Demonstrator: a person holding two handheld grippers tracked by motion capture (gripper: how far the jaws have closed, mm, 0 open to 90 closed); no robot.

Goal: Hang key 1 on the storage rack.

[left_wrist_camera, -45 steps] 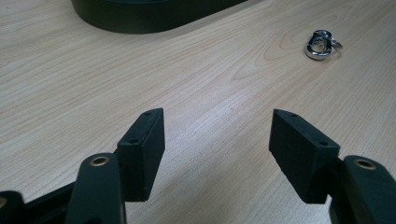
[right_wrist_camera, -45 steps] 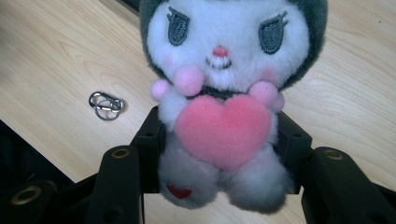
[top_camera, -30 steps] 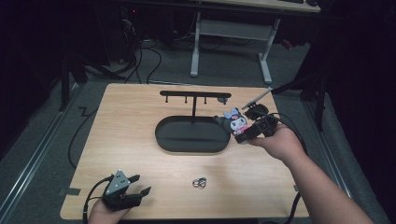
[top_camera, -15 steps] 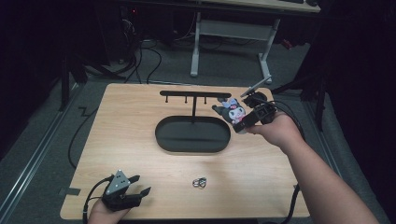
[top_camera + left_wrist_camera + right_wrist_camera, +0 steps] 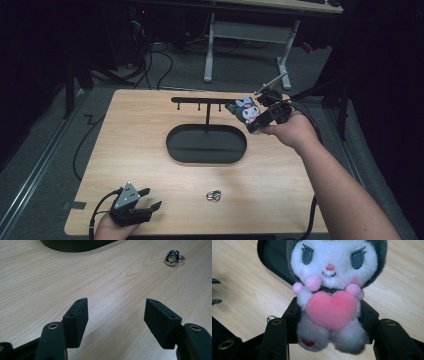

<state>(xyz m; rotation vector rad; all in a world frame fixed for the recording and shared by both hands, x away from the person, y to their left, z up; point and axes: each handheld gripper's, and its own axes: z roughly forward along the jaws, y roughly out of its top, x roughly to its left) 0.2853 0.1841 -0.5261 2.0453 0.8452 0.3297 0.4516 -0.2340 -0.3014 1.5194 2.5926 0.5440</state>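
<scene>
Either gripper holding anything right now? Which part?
Right gripper holds the plush toy by its lower body, jaws pressing both sides below the pink heart. Left gripper is open over the table, holding nothing.

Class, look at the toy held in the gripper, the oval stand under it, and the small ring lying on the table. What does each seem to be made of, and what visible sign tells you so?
Plush toy: soft fuzzy fabric, with stitched eyes and a fleecy pink heart.
Oval stand: likely painted metal, though plastic is possible; matte black, thin post and bar.
Ring: probably polished metal; silvery with bright reflections.
Table: pale wood or laminate, with visible grain.

Right tongs [image 5: 252,120] raised and clamped, left tongs [image 5: 152,197] gaping, low
</scene>
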